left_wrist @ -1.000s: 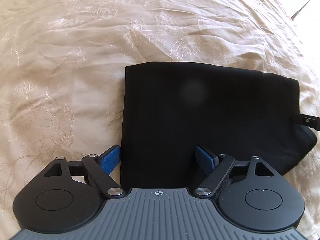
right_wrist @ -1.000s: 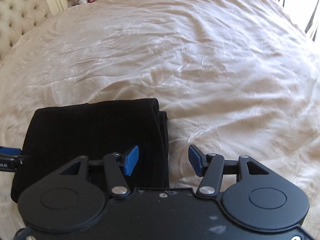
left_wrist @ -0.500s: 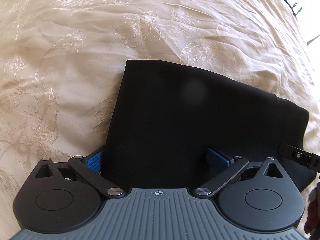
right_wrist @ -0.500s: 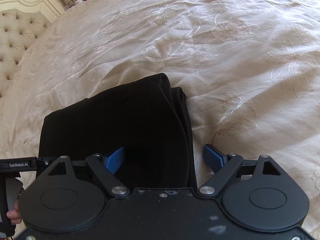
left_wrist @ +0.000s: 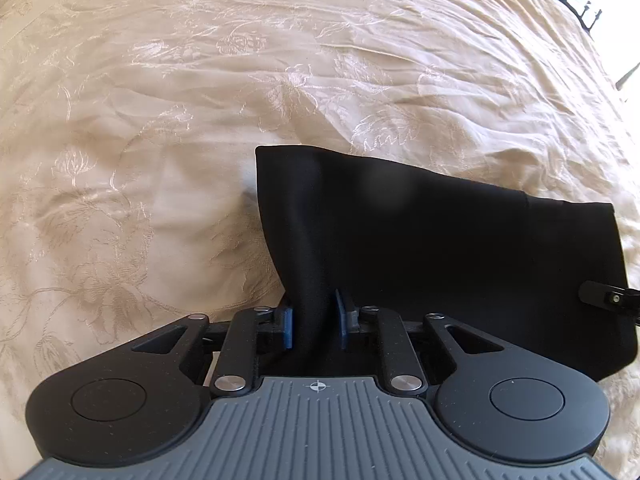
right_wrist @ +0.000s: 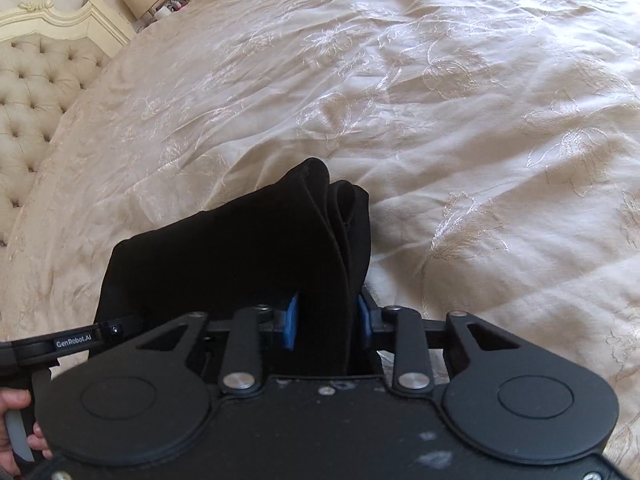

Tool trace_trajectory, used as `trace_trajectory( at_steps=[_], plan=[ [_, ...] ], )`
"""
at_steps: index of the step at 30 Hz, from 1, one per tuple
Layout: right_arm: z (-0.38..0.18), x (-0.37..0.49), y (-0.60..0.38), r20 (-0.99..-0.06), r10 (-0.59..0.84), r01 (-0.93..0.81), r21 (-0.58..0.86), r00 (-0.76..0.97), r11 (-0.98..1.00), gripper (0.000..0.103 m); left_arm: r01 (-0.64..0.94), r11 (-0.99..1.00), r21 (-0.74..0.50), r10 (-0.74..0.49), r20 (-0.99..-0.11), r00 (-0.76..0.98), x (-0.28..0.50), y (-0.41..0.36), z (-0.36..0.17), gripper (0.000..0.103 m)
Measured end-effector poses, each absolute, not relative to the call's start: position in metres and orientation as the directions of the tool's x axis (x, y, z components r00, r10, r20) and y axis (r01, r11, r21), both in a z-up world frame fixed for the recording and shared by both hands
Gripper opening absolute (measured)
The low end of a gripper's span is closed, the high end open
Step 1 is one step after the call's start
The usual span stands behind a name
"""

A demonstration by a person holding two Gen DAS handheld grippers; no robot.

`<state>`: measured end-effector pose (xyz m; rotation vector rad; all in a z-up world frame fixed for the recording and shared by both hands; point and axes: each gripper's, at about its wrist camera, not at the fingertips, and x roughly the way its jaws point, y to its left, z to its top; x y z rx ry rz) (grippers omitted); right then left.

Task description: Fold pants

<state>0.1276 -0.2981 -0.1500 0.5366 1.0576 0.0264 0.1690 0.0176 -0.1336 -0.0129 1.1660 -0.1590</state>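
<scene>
Left gripper [left_wrist: 313, 320] and right gripper [right_wrist: 326, 326] each pinch near corners of folded black pants [left_wrist: 440, 248], ready to lift for another fold.

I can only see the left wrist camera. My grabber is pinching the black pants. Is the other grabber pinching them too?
Observer: Yes. The right gripper is shut on the black pants, with its blue pads pressing the cloth from both sides.
Operator: Which bit does it have?
Observer: The end where the folded layers stack up; several edges show side by side at that end.
Operator: What else is over there?
Observer: A cream tufted headboard stands at the far left of the bedspread.
Operator: Can you see the other grabber from there?
Observer: Only a black bar of it at the left edge, marked GenRobot.AI.
</scene>
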Motion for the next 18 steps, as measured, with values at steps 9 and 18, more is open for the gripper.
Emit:
trace_trajectory(
  at_steps=[9,18],
  plan=[
    [-0.127,0.108,-0.249,-0.826,0.271,0.231,0.425,0.494,0.875,0.022,0.135,0.990,-0.034,-0.085,-0.914,0.397,0.158,0.054,-0.104,0.014],
    [-0.122,0.096,-0.110,-0.836,0.317,0.179,0.431,0.448,0.884,0.022,0.113,0.994,-0.005,-0.049,-0.922,0.383,0.136,0.202,-0.094,0.014]
  ],
)
